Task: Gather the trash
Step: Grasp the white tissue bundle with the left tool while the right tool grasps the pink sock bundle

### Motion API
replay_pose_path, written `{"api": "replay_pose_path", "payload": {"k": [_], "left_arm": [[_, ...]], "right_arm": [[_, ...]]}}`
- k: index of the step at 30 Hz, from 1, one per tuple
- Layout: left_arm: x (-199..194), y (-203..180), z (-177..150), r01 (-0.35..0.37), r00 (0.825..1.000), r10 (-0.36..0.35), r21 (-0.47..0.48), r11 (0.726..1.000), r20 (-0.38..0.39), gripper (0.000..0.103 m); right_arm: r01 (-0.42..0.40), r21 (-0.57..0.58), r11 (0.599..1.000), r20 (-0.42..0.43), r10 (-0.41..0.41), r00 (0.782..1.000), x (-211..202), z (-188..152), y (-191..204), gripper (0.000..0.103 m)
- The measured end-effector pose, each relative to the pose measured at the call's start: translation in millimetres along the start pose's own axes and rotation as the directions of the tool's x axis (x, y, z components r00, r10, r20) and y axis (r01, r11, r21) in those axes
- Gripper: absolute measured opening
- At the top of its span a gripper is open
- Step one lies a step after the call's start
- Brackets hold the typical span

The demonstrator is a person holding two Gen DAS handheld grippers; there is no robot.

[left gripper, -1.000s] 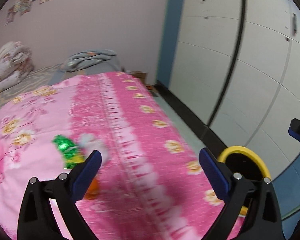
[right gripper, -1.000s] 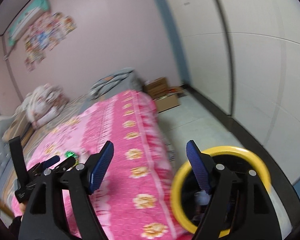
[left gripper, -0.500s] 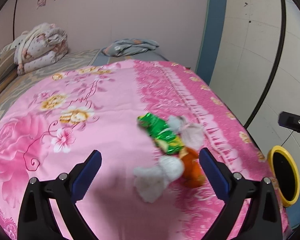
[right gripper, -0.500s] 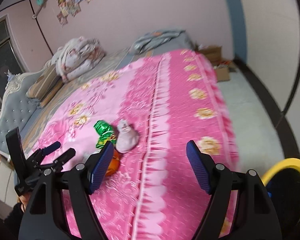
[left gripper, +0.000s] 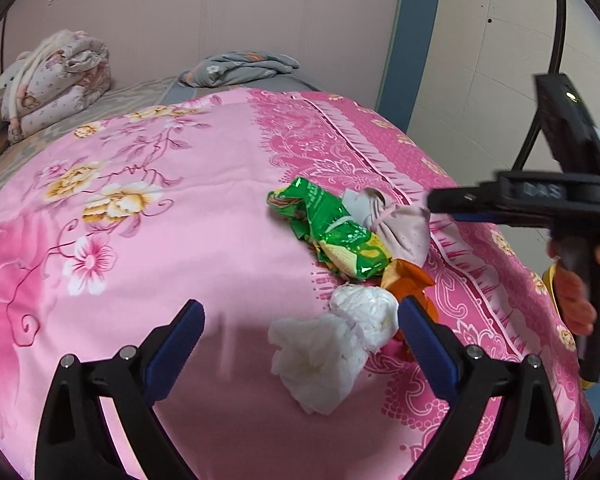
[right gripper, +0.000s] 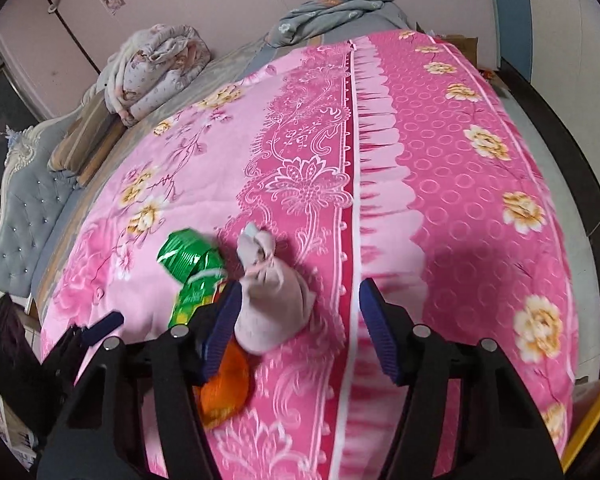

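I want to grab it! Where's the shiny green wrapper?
The green wrapper lies on the pink bedspread, touching the tied pink bag on its right.

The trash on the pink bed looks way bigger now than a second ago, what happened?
Both hand-held grippers swung from the floor and yellow bin toward the bed and closed in on the trash. The left hand-held gripper now hangs over the white tissues; the right hand-held gripper is beside the pinkish bundle. Nothing was grabbed or let go. The green wrapper and orange wrapper lie as before, and both grippers stay open.
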State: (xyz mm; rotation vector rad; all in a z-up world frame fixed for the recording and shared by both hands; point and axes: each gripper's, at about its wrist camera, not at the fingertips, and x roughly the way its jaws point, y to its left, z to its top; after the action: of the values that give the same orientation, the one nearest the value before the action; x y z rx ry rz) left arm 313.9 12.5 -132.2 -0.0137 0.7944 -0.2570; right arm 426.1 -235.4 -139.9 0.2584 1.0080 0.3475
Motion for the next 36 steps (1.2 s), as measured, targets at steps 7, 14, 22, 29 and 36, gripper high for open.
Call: {"api": "replay_pose_path", "payload": {"k": [7,14,22,29,36], "left_arm": [[15,-9,-6,0.063,0.997,-0.062,0.041,0.997,-0.038,0.073],[17,-18,-7,0.120,0.992,-0.117,0.077,0.990,-0.048,0.039],[11,-17,-7,0.134,0.991,-0.132,0.046,0.990,-0.034,0.027],[0,-30,-9,0.150,0.988,-0.149,0.054,0.987,-0.031,0.027],[-10,-64,-14,0.178,0.983,-0.174,0.091,0.980,-0.049,0.027]], "right_arm": [[0.003,-0.014,1.000,-0.041,-0.004,0.999,36,9,4,0.051],[-0.036,-0.037,0.999,-0.062,0.034,0.998,45,6,10,0.027],[-0.052,-0.007,0.999,-0.045,0.052,0.998,30,-2,6,0.016],[-0.086,0.034,0.996,-0.037,0.087,0.996,0,-22,-13,0.008],[-0.078,0.050,0.996,-0.043,0.080,0.996,-21,-44,-29,0.001]]}}
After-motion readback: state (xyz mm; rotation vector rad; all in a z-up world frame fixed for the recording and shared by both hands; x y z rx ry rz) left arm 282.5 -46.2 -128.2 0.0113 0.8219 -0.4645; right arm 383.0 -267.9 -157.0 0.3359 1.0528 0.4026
